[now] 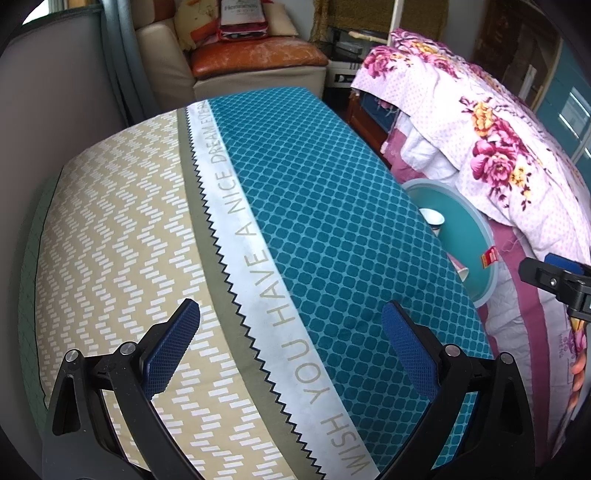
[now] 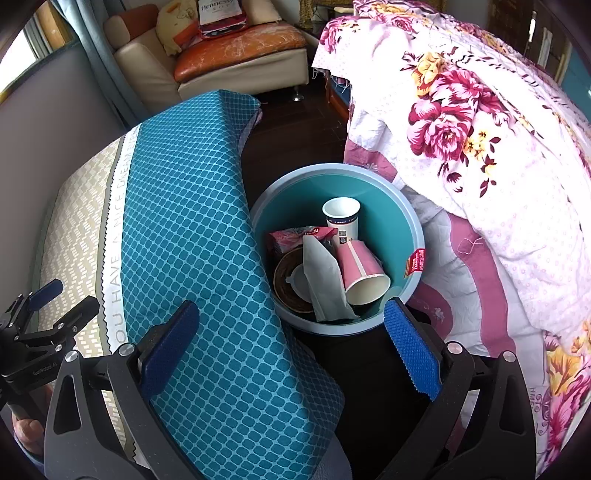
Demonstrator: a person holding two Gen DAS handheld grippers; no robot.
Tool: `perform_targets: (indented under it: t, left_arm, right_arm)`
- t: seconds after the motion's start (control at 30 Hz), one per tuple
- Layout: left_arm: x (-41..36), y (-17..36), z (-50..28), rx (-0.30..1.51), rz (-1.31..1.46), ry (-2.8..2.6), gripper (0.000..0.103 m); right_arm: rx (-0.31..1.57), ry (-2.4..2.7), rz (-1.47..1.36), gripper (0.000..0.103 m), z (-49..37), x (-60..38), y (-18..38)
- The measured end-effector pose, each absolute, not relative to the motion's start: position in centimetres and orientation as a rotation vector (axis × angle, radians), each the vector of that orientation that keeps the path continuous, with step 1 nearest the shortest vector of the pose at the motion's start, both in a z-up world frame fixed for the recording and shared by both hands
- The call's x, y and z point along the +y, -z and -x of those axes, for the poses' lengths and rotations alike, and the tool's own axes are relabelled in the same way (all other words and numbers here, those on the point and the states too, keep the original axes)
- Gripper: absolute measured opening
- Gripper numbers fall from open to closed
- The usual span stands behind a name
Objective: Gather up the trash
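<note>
Teal round bin point(image 2: 413, 236), crumpled cups point(image 2: 364, 271)

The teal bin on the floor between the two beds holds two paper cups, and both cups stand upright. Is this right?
Not quite. In the right wrist view the bin holds two cups, but only the white cup stands upright. The pink cup lies tipped over, its open mouth facing the camera. The rest is right.

Cloth point(image 1: 280, 295) strip: "WISH YOU HAVE A NICE DREAM EVER…", cut off. Bag point(image 1: 242, 14) on sofa point(image 2: 236, 48): "Hennessy". Left gripper point(image 2: 48, 332) body: "GenRobot.AI". Other labels illegible.
</note>
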State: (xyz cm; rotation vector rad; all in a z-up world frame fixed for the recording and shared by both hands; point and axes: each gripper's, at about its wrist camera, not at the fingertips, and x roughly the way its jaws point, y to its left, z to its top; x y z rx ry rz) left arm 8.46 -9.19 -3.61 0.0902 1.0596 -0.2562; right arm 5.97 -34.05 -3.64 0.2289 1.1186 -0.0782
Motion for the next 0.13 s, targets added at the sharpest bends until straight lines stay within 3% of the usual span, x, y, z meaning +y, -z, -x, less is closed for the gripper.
perform_targets:
  t: [0.13]
  left_arm:
    - [-8.64, 3.93, -8.64, 1.072, -0.072, 0.237, 0.099]
  right_arm:
    - [1.122, 0.076, -0.226, 0.096, -5.97, -33.97, 3.75]
